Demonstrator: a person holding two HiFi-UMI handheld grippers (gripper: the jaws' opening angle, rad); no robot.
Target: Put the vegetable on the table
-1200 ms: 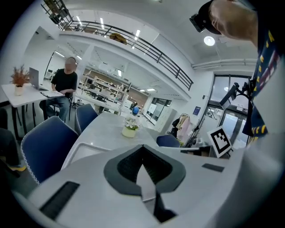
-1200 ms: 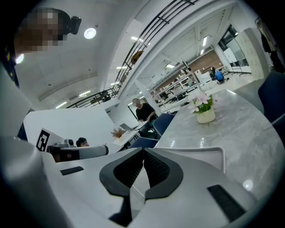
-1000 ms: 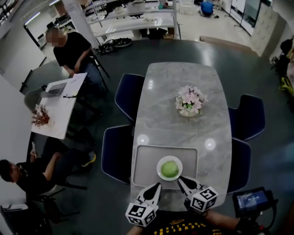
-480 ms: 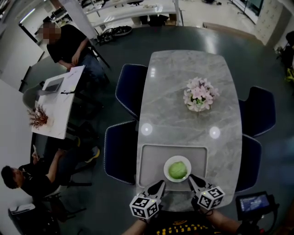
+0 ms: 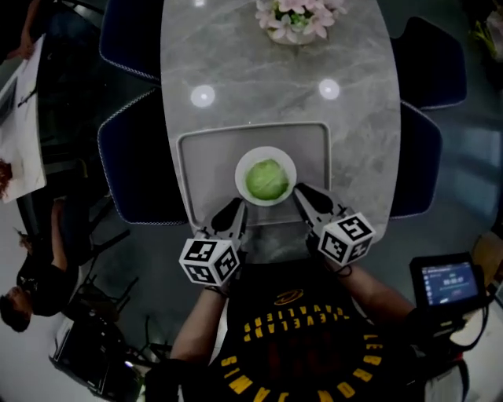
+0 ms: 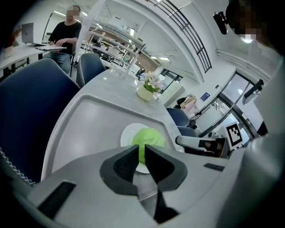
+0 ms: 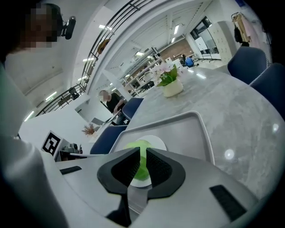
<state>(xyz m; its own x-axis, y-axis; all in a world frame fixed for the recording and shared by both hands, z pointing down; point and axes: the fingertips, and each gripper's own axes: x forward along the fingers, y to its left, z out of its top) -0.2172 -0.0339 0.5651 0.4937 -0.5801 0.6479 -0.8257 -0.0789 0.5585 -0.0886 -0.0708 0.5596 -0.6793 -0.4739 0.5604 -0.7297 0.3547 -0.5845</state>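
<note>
A grey marble table (image 5: 275,86) carries a vase of pink flowers (image 5: 295,17) at its far end and a pale grey tray (image 5: 203,161) at the near edge. On the tray stands a white plate (image 5: 240,174), and the round green vegetable (image 5: 267,179) sits in the middle of it. The left gripper (image 5: 234,208) points at the plate's near-left side and the right gripper (image 5: 301,192) lies just beside its right rim, both with jaws drawn together on nothing and clear of the vegetable.

Bare tray (image 5: 206,161) around plate (image 5: 241,177), flower vase (image 5: 292,33) well apart
</note>
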